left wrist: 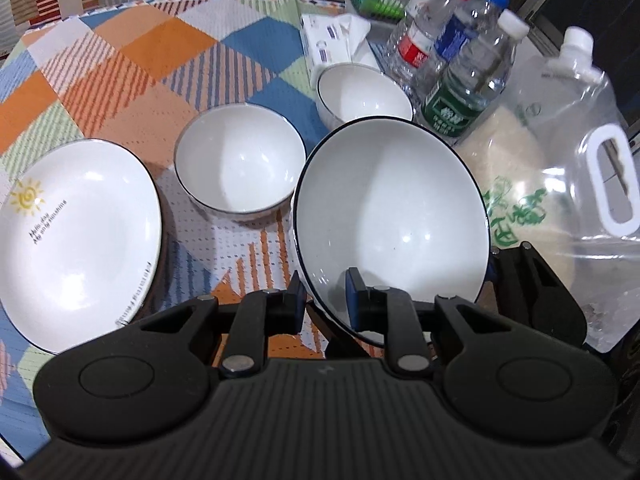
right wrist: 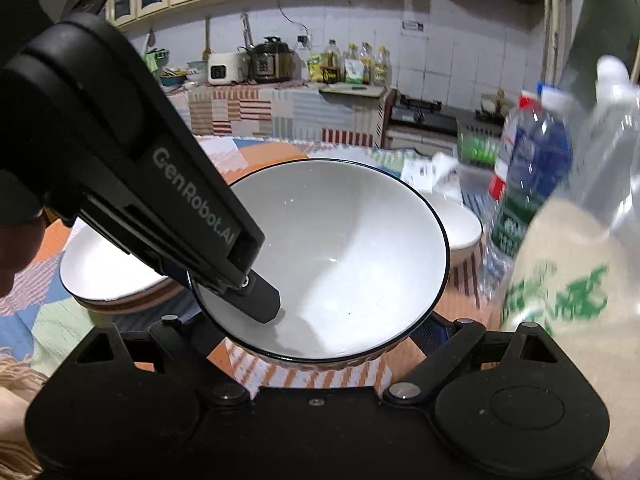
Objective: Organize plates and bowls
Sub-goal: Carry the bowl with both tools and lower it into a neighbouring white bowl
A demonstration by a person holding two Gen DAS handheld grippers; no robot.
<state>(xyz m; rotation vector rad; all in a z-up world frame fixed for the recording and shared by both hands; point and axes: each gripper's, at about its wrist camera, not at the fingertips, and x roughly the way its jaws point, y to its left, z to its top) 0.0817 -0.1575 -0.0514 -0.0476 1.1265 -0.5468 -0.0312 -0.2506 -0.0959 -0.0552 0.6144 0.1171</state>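
Now both grippers have the big bowl (left wrist: 394, 216), which sits right of centre in the left wrist view and fills the middle of the right wrist view.

Left gripper (left wrist: 326, 304) is pinched narrow on the bowl's near rim, one pad inside, one outside. Right gripper (right wrist: 320, 344) sits with its fingers spread wide and tucked under the bowl's sides; actual pad contact is hidden, so its grip can't be judged. Left of the bowl stands a smaller bowl (left wrist: 239, 162), with a sun-printed plate (left wrist: 76, 240) at far left and another bowl (left wrist: 362, 94) behind. Water bottles (left wrist: 460, 68) and a clear jug (left wrist: 576, 168) crowd the right edge on the patterned tablecloth (left wrist: 132, 64).
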